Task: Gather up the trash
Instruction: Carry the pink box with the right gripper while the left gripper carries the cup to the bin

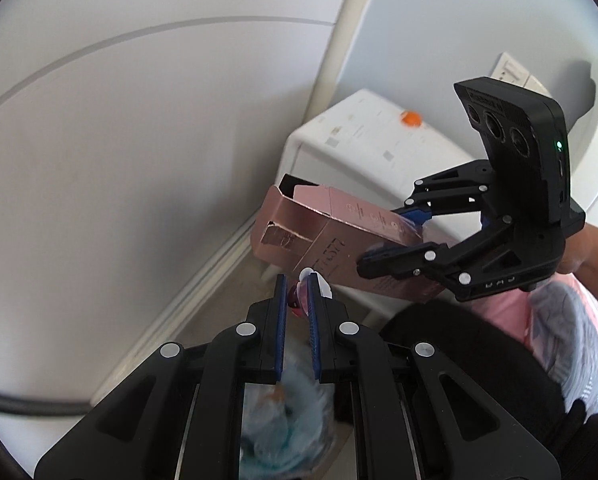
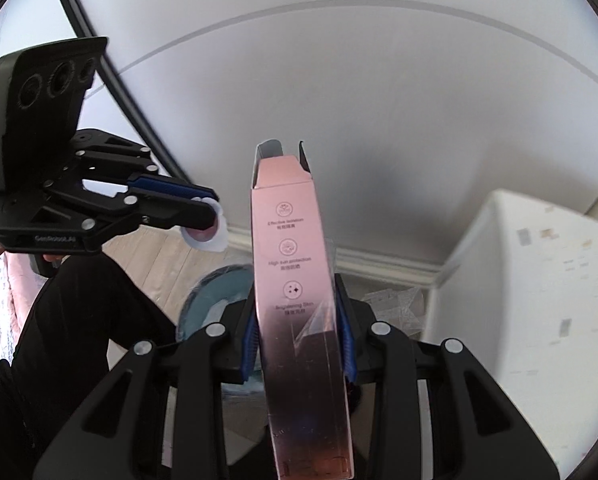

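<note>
My right gripper [image 2: 297,312] is shut on a long pink carton [image 2: 287,220] with an open top flap, which stands up between its blue pads. The left wrist view shows that gripper [image 1: 383,238] gripping the carton [image 1: 323,220] from the right. My left gripper [image 1: 297,284] is shut on a small white and pink scrap [image 1: 317,282] at its fingertips. In the right wrist view the left gripper [image 2: 213,205] holds that scrap [image 2: 207,236] to the left of the carton. Under both grippers is a bin with a light blue liner [image 2: 219,288], blurred in the left wrist view [image 1: 287,420].
A white side table [image 2: 539,280] stands right of the bin, against the wall, with a small orange thing [image 1: 411,119] on top. Clear plastic wrap [image 2: 395,304] lies on the floor by the skirting. A person's black trouser leg [image 2: 79,340] is at the left.
</note>
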`<state>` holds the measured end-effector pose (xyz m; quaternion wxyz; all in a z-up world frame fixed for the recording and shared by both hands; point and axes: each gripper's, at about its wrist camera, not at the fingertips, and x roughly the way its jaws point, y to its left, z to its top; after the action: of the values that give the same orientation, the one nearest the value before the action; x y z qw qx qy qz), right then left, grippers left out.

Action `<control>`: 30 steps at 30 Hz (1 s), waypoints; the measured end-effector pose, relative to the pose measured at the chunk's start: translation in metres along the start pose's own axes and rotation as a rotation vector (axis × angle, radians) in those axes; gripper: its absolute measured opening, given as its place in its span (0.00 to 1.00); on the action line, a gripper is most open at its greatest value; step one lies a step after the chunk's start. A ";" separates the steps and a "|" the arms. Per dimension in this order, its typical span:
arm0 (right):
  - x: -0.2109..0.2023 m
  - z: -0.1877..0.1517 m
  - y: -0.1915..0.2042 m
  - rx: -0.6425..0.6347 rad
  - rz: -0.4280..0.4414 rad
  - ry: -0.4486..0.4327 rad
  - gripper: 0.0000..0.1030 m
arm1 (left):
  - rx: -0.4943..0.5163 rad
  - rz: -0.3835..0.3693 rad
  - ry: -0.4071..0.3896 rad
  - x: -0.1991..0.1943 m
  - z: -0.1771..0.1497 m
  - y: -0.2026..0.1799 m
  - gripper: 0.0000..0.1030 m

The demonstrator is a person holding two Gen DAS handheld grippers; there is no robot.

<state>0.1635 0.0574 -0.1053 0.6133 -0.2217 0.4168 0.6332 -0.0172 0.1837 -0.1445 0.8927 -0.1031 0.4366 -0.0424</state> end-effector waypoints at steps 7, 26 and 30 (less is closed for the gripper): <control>0.052 -0.006 0.024 0.014 0.067 0.079 0.31 | -0.076 0.032 0.052 -0.001 -0.056 0.025 0.09; 0.173 -0.033 0.038 0.171 0.158 0.212 0.31 | -0.250 0.066 0.132 0.016 -0.154 0.061 0.08; 0.191 -0.042 0.032 0.200 0.148 0.241 0.31 | -0.298 0.070 0.162 0.026 -0.172 0.065 0.08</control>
<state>0.0941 0.1403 -0.2715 0.5294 -0.2025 0.5636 0.6009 -0.1374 0.2179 -0.2821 0.8304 -0.2153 0.5118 0.0457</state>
